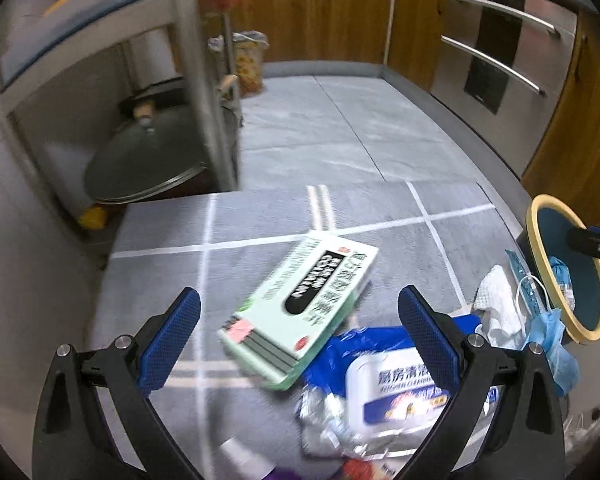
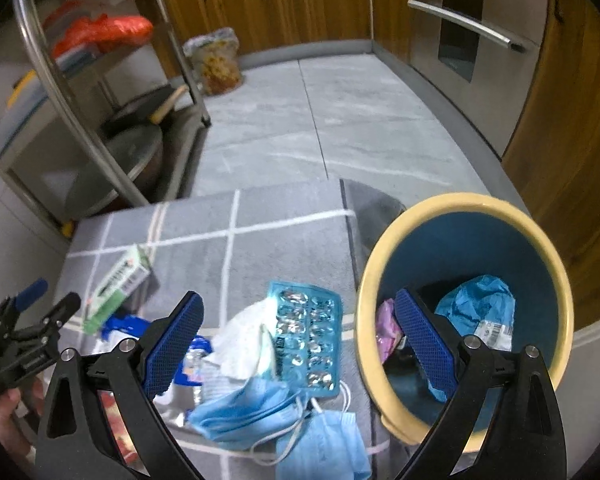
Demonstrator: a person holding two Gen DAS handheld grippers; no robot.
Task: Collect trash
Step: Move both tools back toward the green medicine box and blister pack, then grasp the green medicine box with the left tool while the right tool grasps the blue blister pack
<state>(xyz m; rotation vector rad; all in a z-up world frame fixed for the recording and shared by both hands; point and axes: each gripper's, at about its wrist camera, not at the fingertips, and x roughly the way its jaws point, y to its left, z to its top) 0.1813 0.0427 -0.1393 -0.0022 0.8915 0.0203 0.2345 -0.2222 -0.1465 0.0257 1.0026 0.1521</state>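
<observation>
Trash lies scattered on a grey checked mat [image 1: 260,216]. A pale green box [image 1: 300,304] sits tilted between the fingers of my open left gripper [image 1: 300,340], partly over a blue and white wipes pack [image 1: 396,388] and crinkled foil [image 1: 324,420]. My right gripper [image 2: 300,344] is open above a blue blister pack [image 2: 306,344], a white tissue [image 2: 242,340] and blue face masks [image 2: 252,408]. A yellow-rimmed blue bin [image 2: 466,208] stands to the right, holding blue and pink wrappers. The green box [image 2: 118,284] and the left gripper [image 2: 36,324] appear at the left of the right wrist view.
A metal shelf rack [image 1: 204,80] with a pot lid [image 1: 144,160] stands at the left. Wooden cabinets [image 1: 324,8] and a steel oven front [image 1: 500,48] line the back and right. A clear bag of food [image 2: 218,64] rests on the grey tile floor [image 2: 340,120].
</observation>
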